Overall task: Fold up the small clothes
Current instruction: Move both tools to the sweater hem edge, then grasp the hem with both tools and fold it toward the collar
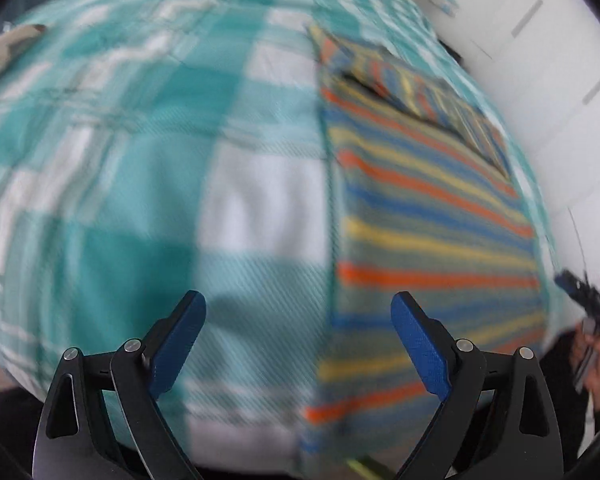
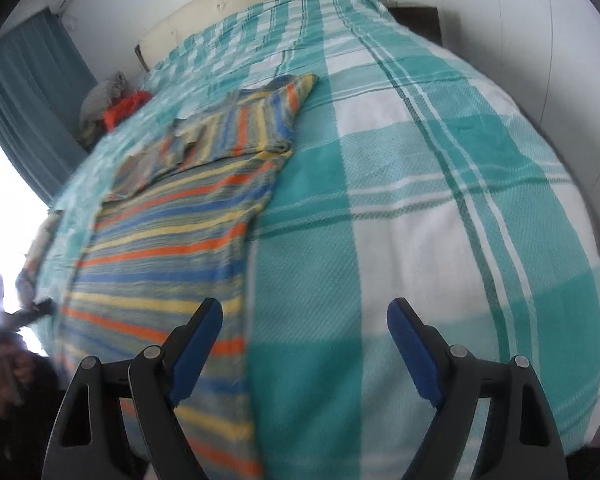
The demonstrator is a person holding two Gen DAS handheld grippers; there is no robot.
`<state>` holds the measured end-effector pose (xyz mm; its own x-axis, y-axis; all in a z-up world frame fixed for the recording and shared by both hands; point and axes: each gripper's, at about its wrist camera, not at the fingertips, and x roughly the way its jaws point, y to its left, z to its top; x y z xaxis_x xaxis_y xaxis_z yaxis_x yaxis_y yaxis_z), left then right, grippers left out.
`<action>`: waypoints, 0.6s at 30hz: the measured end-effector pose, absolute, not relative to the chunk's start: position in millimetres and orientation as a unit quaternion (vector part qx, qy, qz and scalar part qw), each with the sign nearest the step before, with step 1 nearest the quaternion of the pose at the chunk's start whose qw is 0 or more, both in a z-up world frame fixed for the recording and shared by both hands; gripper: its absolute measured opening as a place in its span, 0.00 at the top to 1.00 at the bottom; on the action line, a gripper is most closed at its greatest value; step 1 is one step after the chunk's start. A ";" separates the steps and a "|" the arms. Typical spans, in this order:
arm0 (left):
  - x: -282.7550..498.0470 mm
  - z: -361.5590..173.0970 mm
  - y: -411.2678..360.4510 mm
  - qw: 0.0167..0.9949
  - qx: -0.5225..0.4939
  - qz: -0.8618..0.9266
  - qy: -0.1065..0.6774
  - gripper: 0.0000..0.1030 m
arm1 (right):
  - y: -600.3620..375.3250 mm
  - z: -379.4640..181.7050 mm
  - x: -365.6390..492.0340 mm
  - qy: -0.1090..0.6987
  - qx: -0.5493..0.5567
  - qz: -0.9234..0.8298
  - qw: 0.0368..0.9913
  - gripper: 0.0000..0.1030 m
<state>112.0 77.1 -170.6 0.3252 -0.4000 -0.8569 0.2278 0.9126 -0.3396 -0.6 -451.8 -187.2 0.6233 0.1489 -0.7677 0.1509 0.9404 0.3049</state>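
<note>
A small garment striped in orange, blue and yellow [image 1: 420, 220] [image 2: 172, 232] lies flat on the bed. One sleeve [image 2: 236, 128] is folded across its upper part. My left gripper [image 1: 300, 308] hovers open above the garment's left edge, with one finger over the stripes, the other over the blanket, and nothing held. My right gripper [image 2: 305, 312] is open too, above the garment's right edge near the hem, and empty. Each view catches the other gripper, blurred, in a hand at the frame's side: the right gripper [image 1: 592, 300] and the left gripper [image 2: 16, 316].
A teal and white checked blanket [image 2: 440, 200] covers the bed. A pile of red and grey clothes [image 2: 112, 108] lies at the bed's far left side. Beyond are a cream headboard [image 2: 240, 8], a teal curtain [image 2: 28, 100] and a white wall [image 2: 572, 60].
</note>
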 end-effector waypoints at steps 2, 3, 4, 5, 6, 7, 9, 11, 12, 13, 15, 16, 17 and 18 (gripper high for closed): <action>95.5 -176.6 62.2 0.799 -0.055 -0.206 0.563 0.09 | -448.0 -183.6 -11.8 0.459 0.191 0.028 0.867 0.19; 88.5 -178.3 55.2 0.794 -0.045 -0.210 0.568 0.09 | -443.0 -184.7 -18.3 0.480 0.196 0.042 0.854 0.19; 82.1 -179.7 49.5 0.790 -0.039 -0.216 0.572 0.09 | -438.0 -187.3 -23.4 0.499 0.199 0.052 0.842 0.19; 75.7 -180.7 45.3 0.786 -0.041 -0.220 0.576 0.10 | -433.4 -191.0 -27.6 0.515 0.199 0.058 0.832 0.19; 69.7 -182.2 42.2 0.781 -0.046 -0.225 0.581 0.12 | -426.4 -199.0 -32.6 0.542 0.199 0.066 0.813 0.19; 64.2 -185.1 39.0 0.772 -0.049 -0.232 0.590 0.17 | -421.6 -206.1 -35.2 0.563 0.201 0.068 0.798 0.19; 55.7 -189.8 33.1 0.764 -0.034 -0.234 0.600 0.25 | -415.2 -217.5 -36.7 0.592 0.208 0.068 0.776 0.22; 51.7 -190.2 30.6 0.769 -0.008 -0.223 0.599 0.34 | -406.8 -225.6 -34.9 0.611 0.204 0.073 0.762 0.26; 52.2 -190.2 32.6 0.769 -0.009 -0.216 0.601 0.42 | -405.0 -228.3 -33.1 0.613 0.196 0.073 0.762 0.29; 53.7 -190.4 36.6 0.768 -0.016 -0.208 0.606 0.52 | -403.0 -229.7 -31.6 0.618 0.188 0.073 0.760 0.35; 56.2 -192.7 46.7 0.759 -0.038 -0.199 0.618 0.61 | -401.5 -233.5 -28.2 0.633 0.180 0.072 0.750 0.43; 56.8 -194.9 50.0 0.754 -0.047 -0.198 0.625 0.64 | -401.5 -235.5 -27.5 0.640 0.182 0.076 0.743 0.45; 56.5 -197.5 51.7 0.748 -0.050 -0.197 0.631 0.65 | -401.8 -237.3 -27.9 0.644 0.186 0.080 0.738 0.48; 56.8 -198.9 51.8 0.746 -0.049 -0.195 0.635 0.67 | -403.0 -238.5 -28.0 0.647 0.193 0.084 0.733 0.52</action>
